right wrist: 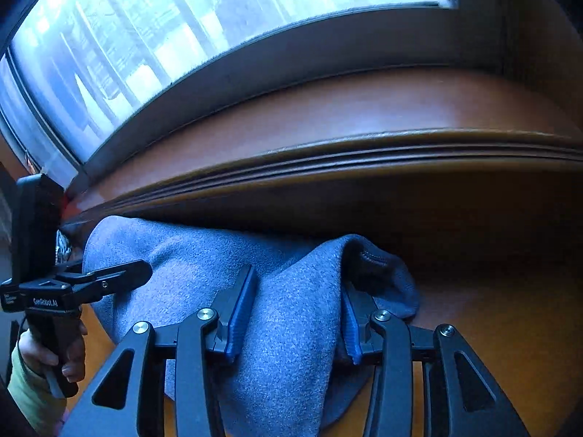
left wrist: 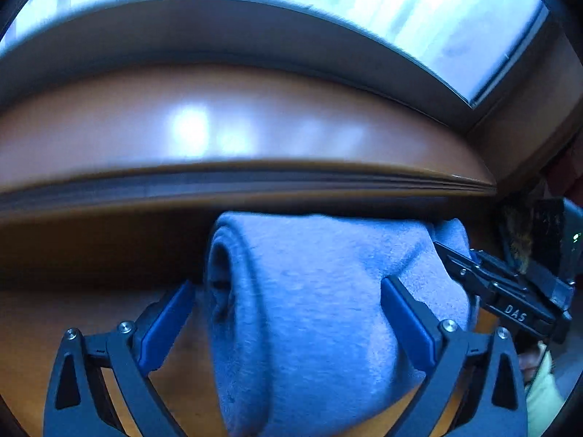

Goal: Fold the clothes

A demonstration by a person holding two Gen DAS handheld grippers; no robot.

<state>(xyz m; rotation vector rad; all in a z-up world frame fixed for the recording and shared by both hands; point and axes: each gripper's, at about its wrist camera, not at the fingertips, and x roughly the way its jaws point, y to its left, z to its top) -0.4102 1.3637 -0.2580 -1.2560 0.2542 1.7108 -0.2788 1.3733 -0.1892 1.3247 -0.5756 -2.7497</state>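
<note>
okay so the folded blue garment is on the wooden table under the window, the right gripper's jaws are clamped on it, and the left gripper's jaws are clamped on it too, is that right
Not quite. The left gripper is open: in the left wrist view its jaws stand wide, with a gap beside the blue garment. The rest holds: the right gripper clamps it on the wooden table under the window.

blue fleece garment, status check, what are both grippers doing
Left gripper open, straddling the folded blue fleece garment. Right gripper shut on its bunched end. Garment on the orange wooden table, against the brown window ledge.
</note>
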